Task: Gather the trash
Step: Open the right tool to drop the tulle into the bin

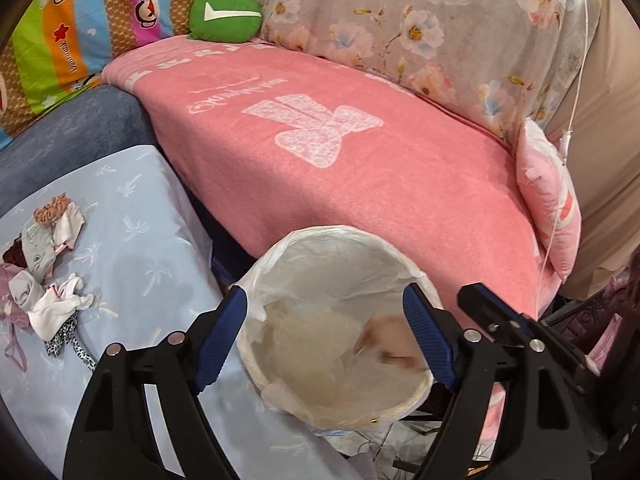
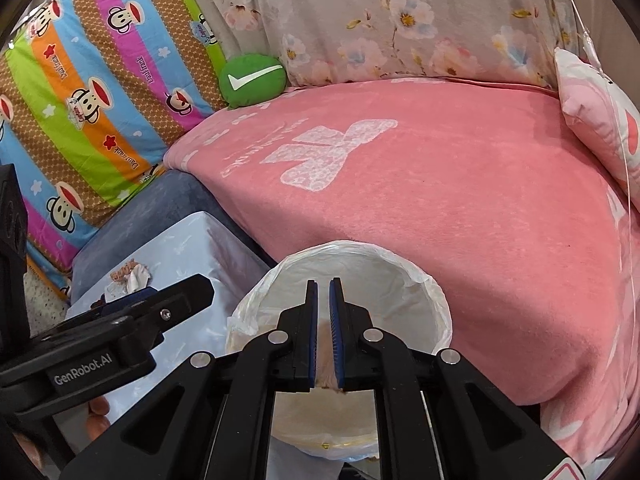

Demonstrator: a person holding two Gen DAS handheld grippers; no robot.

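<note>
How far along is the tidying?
Partway. The lined bin holds a blurred brownish scrap, seemingly just dropped. The left gripper is open above it; the right gripper pinches a pale scrap over it. Litter remains on the blue table.

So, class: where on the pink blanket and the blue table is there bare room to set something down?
The pink blanket is bare from the green cushion to the pink pillow. The blue table is free beside the bin; scraps crowd its far-left side.

"genrobot.ai" on the left tool [image 2: 180, 300]; cushion [image 2: 252, 80] bears a checkmark.
</note>
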